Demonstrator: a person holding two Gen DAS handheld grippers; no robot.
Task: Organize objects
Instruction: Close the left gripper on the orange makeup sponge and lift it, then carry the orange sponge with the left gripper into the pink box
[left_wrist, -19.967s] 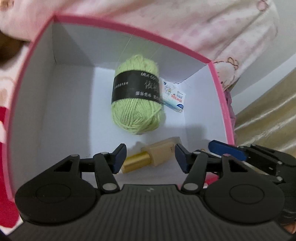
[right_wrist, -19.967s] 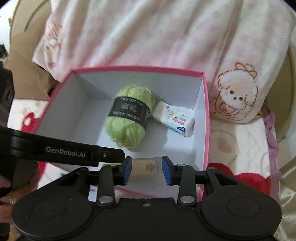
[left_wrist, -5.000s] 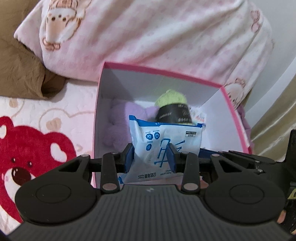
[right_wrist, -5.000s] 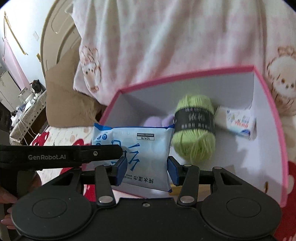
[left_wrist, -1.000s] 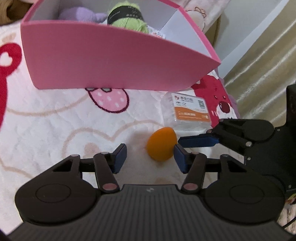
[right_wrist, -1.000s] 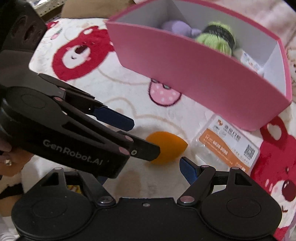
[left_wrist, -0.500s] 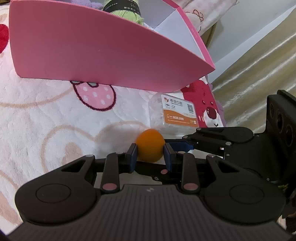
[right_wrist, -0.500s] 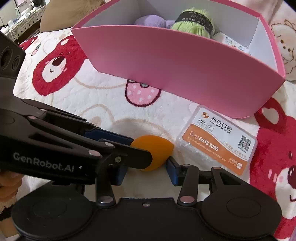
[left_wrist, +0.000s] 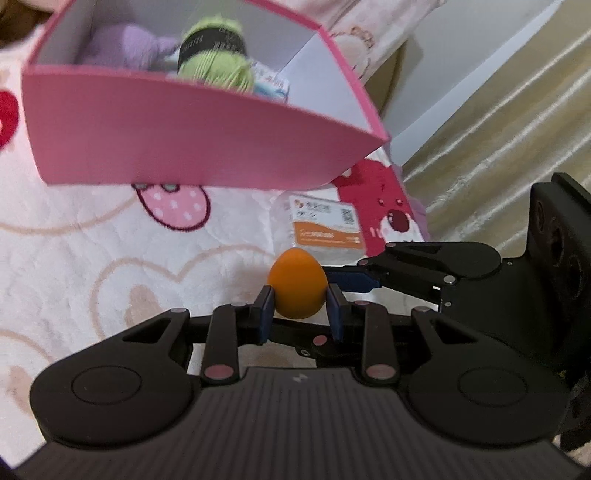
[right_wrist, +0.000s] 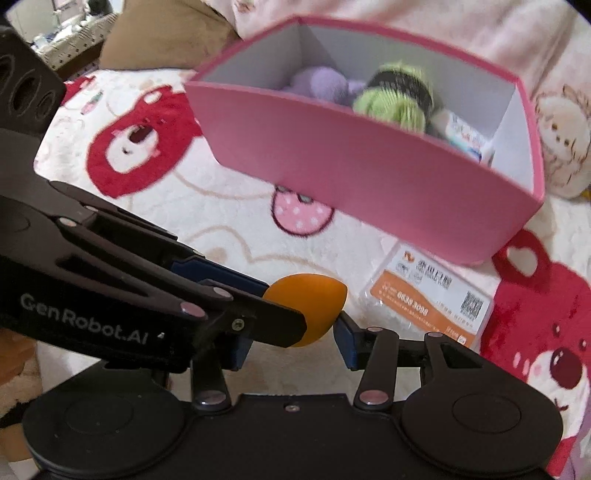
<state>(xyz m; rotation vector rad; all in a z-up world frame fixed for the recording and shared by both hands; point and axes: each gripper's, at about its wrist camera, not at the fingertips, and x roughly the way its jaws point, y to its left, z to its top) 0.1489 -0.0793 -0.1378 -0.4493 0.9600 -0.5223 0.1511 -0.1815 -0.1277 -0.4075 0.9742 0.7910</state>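
gripping the orange egg-shaped sponge (left_wrist: 297, 288) in my left gripper (left_wrist: 298, 314), jaws closed on its sides, just off the blanket; right gripper (right_wrist: 295, 345) jaws narrow beside it, contact unclear; next: lift over the pink cardboard box (left_wrist: 192, 133) wall and drop inside.

The left gripper (right_wrist: 284, 325) carries white lettering along its black arm that reads "GenRobot.AI". The clear packet (right_wrist: 424, 306) on the blanket has a white and orange card: its orange band shows the number "6638 3098", and a square QR code sits at its right end. The Chinese characters on its white part are too blurred to read. The print on the black band of the green yarn (right_wrist: 399, 96) is unreadable.
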